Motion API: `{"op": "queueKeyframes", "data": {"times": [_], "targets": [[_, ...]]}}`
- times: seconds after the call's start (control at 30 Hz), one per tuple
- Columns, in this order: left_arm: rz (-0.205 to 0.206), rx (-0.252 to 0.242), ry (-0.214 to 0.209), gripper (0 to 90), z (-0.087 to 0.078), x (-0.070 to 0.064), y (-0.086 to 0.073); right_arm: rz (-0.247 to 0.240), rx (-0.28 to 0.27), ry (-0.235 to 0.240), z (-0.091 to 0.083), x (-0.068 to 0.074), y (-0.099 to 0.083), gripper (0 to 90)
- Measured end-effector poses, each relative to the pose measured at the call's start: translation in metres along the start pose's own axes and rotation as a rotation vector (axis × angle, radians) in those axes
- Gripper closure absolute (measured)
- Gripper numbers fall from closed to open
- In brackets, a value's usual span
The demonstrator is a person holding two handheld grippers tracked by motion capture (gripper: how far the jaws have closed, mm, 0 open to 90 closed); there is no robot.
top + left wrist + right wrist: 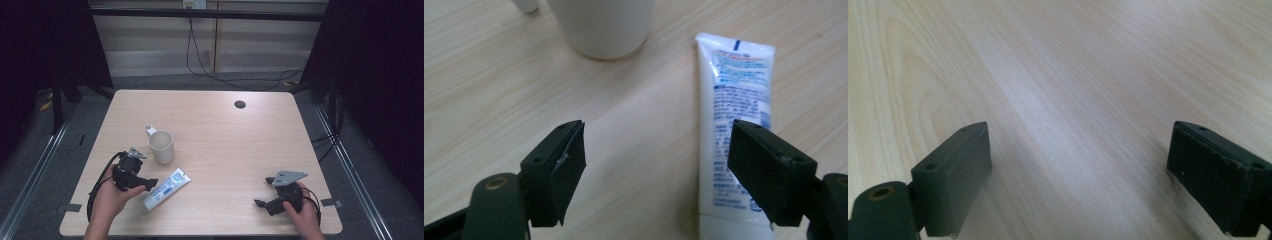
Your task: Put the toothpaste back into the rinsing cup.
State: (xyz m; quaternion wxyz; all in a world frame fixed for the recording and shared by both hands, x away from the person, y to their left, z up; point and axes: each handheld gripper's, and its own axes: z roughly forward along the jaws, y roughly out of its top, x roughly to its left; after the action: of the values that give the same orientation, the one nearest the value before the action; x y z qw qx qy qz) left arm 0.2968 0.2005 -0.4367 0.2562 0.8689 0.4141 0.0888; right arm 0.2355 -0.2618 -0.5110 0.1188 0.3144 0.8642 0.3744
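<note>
Left gripper (150, 183): held low at the near left of the worktop (225, 130), jaws spread wide, nothing between them; one jaw just over the cap end of the tube.
Toothpaste tube (165, 188): white with blue print, lying flat and slantwise near the front left edge, just in front of the mug.
Mug (161, 145): cream, upright, handle turned away.
Right gripper (264, 191): near right, jaws wide apart, empty, bare wood beneath.
</note>
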Motion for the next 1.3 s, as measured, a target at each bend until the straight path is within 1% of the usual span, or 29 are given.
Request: {"op": "queueKeyframes", "data": {"times": [0.03,0.07,0.1,0.2,0.23,0.27,0.33,0.37,0.4,0.47,0.6,0.63,0.7,0.8,0.83,0.93,1.0,1.2,1.23,1.27,1.3], "targets": [[0.0,0.001,-0.005,23.2,0.001,-0.003,0.002,0.0,0.0,0.0,0.0,0.0,0.0,10.0],[0.013,0.007,-0.001,23.2,0.001,-0.004,0.004,0.0,0.0,0.0,0.0,0.0,0.0,10.1],[0.01,0.011,-0.01,23.5,0.002,-0.007,0.006,-0.001,0.0,0.0,0.0,0.0,0.0,10.0],[0.03,0.033,-0.017,23.9,0.005,-0.012,0.012,0.0,0.0,0.0,0.0,0.0,0.0,10.0],[0.04,0.036,-0.016,23.9,0.006,-0.013,0.014,-0.001,0.0,0.0,0.0,0.0,0.0,10.0],[0.04,0.036,-0.016,23.9,0.006,-0.013,0.014,-0.001,0.0,0.0,0.0,0.0,0.0,10.0],[0.051,0.041,-0.021,23.9,0.008,-0.017,0.019,0.001,0.001,0.0,0.0,0.0,0.0,10.1],[0.063,0.043,-0.018,24.0,0.009,-0.018,0.021,0.0,0.0,0.0,0.0,0.0,0.0,10.0],[0.057,0.04,-0.024,24.1,0.01,-0.02,0.022,0.0,0.0,0.0,0.0,0.0,0.0,10.0],[0.064,0.049,-0.031,24.2,0.011,-0.021,0.024,0.0,0.0,0.0,0.0,0.0,0.0,10.0],[0.069,0.067,-0.029,24.2,0.014,-0.023,0.026,0.001,0.001,0.0,0.0,0.0,0.0,10.0],[0.062,0.069,-0.031,24.3,0.015,-0.024,0.026,0.0,0.0,0.0,0.0,0.0,0.0,10.1],[0.077,0.089,-0.028,24.5,0.018,-0.025,0.027,0.001,0.001,0.0,0.0,0.0,0.0,10.0],[0.079,0.107,-0.033,25.0,0.022,-0.027,0.028,0.0,0.0,0.0,0.0,0.0,0.0,10.0],[0.074,0.113,-0.034,25.4,0.024,-0.028,0.029,0.0,0.0,0.0,0.0,0.0,0.0,10.0],[0.086,0.123,-0.044,26.9,0.027,-0.03,0.031,0.001,0.001,0.0,0.0,0.0,0.0,10.1],[0.089,0.141,-0.043,27.6,0.029,-0.032,0.032,0.001,0.001,0.0,0.0,0.0,0.0,10.0],[0.088,0.158,-0.048,30.1,0.033,-0.036,0.034,0.0,0.0,0.0,0.0,0.0,0.0,10.1],[0.097,0.16,-0.048,30.2,0.033,-0.036,0.034,0.001,0.001,0.0,0.0,0.0,0.0,10.0],[0.087,0.159,-0.052,30.5,0.035,-0.037,0.034,-0.001,0.0,0.0,0.0,0.0,0.0,10.0],[0.087,0.169,-0.05,30.8,0.035,-0.038,0.034,0.0,0.0,0.0,0.0,0.0,0.0,10.1]]}}
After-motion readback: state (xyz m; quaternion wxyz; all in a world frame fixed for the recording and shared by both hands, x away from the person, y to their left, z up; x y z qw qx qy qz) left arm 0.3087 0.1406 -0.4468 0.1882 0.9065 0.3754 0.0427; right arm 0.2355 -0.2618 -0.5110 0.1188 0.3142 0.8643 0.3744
